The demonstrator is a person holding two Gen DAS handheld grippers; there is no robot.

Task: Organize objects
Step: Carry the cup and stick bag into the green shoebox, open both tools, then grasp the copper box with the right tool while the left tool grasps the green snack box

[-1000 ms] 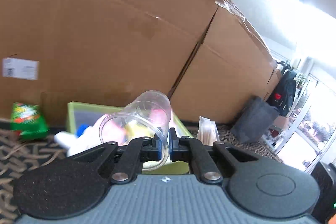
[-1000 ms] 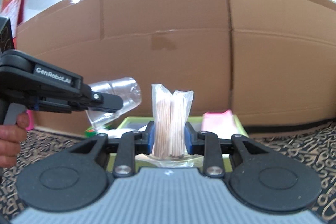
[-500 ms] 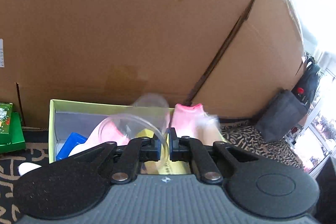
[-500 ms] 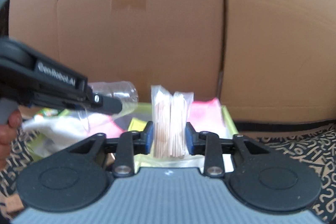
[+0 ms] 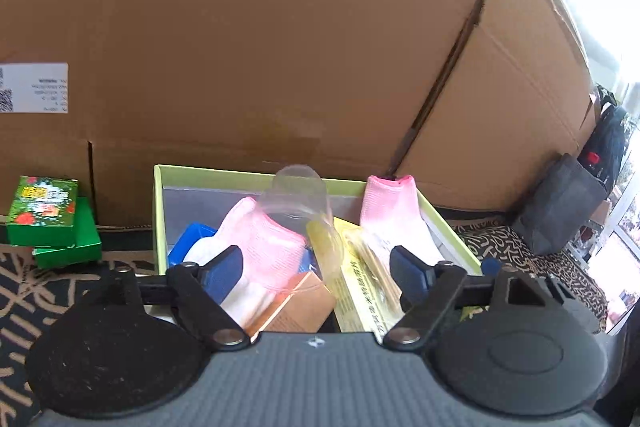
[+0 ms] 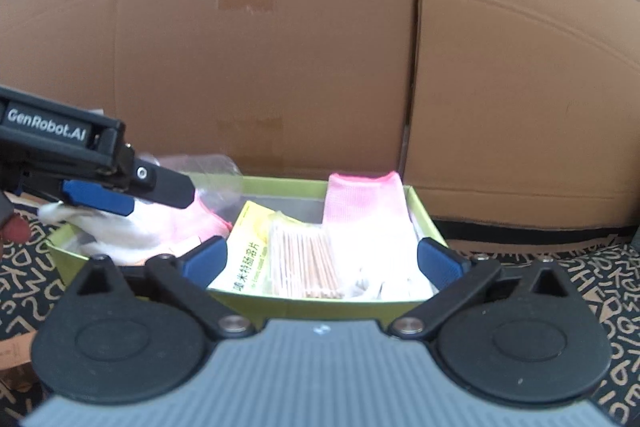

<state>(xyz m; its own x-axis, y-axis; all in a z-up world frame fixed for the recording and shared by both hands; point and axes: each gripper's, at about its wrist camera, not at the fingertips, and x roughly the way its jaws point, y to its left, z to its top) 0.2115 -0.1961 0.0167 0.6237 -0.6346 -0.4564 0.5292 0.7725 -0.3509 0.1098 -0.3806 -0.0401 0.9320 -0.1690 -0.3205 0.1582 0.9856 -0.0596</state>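
Both tools opened; cup dropped.

Both grippers' jaws spread wide.

Clear cup motion-blurred; shipping label cut off, print illegible.

Both views are bright with daylight. In the left view the window at the right edge glares white. The fisheye lens bends the cardboard wall into a curve. The clear cup looks smeared and blurry.
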